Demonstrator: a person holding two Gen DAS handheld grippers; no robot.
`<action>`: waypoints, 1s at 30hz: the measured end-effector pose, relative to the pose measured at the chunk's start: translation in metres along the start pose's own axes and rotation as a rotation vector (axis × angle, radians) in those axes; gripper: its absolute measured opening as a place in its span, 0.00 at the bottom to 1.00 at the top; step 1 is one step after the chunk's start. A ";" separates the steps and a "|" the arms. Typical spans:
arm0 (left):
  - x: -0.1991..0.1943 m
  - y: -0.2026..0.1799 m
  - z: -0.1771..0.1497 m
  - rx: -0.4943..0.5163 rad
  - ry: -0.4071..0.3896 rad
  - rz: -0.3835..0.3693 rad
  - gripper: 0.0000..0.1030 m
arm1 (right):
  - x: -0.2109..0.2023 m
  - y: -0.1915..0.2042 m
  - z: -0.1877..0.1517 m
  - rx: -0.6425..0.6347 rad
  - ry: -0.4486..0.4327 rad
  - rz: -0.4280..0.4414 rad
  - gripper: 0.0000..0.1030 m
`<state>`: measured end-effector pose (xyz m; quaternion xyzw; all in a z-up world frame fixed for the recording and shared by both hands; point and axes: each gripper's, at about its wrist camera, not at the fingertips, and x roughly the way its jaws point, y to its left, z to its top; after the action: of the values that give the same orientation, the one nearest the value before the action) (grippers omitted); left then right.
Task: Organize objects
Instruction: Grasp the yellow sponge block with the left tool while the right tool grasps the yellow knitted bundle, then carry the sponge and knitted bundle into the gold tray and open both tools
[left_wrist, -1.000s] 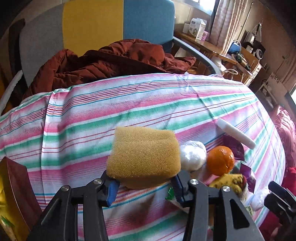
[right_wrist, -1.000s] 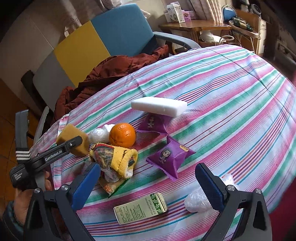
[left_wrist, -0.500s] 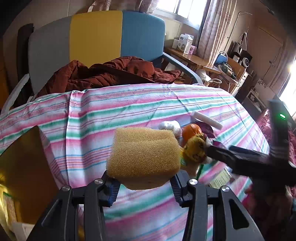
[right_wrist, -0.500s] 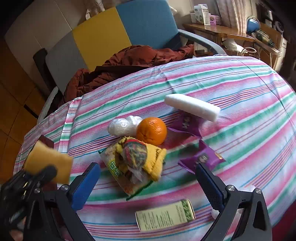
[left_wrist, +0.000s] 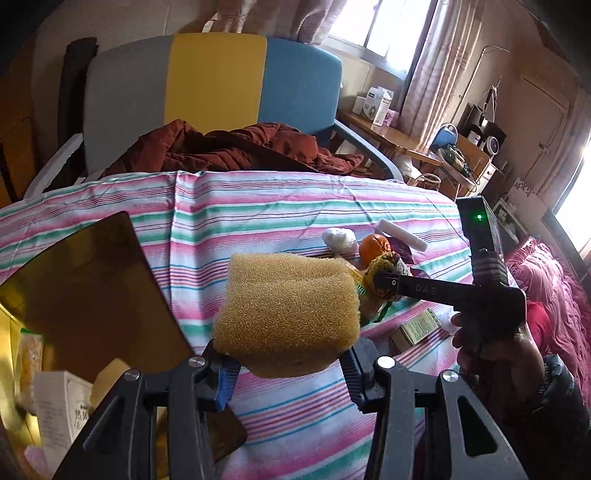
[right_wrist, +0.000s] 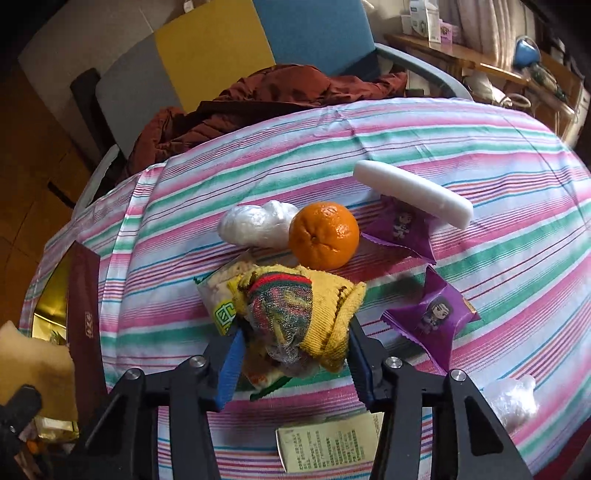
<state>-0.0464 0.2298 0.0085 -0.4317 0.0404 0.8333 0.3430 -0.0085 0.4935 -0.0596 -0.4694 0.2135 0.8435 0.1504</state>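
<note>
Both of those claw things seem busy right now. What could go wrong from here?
The left gripper pinches the sponge only by its lower edge, so it might slip or spring out on the way to the box.

The right gripper straddles the yellow sock bundle, which lies on a snack packet; closing may drag the packet along.

The orange sits just behind and could roll if nudged.

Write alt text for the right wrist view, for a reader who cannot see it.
The right tongs sit around a yellow knitted bundle on a striped tablecloth. Behind the bundle lie an orange, a white plastic wad, a white bar and two purple snack packets.
</note>
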 end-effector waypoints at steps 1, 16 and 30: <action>-0.005 0.003 -0.003 -0.007 -0.004 0.004 0.46 | -0.005 0.002 -0.002 -0.013 -0.013 -0.005 0.49; -0.088 0.075 -0.036 -0.171 -0.117 0.065 0.46 | -0.081 0.085 -0.032 -0.188 -0.174 0.112 0.49; -0.138 0.193 -0.080 -0.400 -0.192 0.234 0.46 | -0.077 0.221 -0.058 -0.443 -0.117 0.246 0.49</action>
<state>-0.0545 -0.0205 0.0178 -0.4020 -0.1083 0.8960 0.1543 -0.0269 0.2691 0.0278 -0.4119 0.0700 0.9073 -0.0476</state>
